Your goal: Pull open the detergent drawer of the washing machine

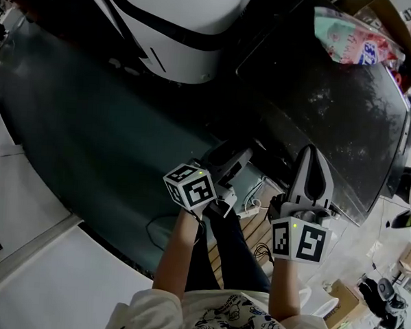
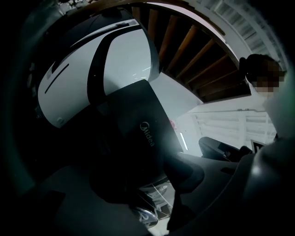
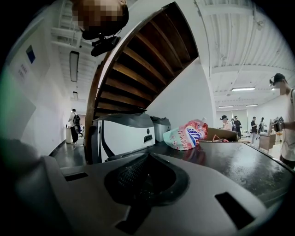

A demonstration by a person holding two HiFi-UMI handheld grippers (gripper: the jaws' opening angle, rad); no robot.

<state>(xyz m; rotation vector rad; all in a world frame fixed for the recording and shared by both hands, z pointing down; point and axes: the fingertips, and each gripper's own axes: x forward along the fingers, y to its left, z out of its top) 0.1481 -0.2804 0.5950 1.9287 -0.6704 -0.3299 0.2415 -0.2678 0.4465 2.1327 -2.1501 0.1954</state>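
Note:
The washing machine (image 1: 318,111) has a dark glossy top and stands at the upper right of the head view; its front is hidden from there. My left gripper (image 1: 232,157) points at its near left corner, jaws apart with nothing between them. In the left gripper view, a dark panel with a Midea logo (image 2: 138,133) fills the space ahead of the left gripper (image 2: 156,196); I cannot make out the drawer's outline in the dark. My right gripper (image 1: 311,153) hovers at the machine's front edge, shut and empty. The right gripper (image 3: 147,177) looks across the machine's top (image 3: 239,161).
A colourful detergent bag (image 1: 349,37) (image 3: 186,135) lies on the machine's far end beside a cardboard box (image 3: 230,134). A white appliance (image 1: 178,28) (image 3: 122,136) stands to the left. Cables and a power strip (image 1: 248,211) lie on the floor. Wooden stairs (image 3: 138,69) overhang. People (image 3: 286,120) stand far right.

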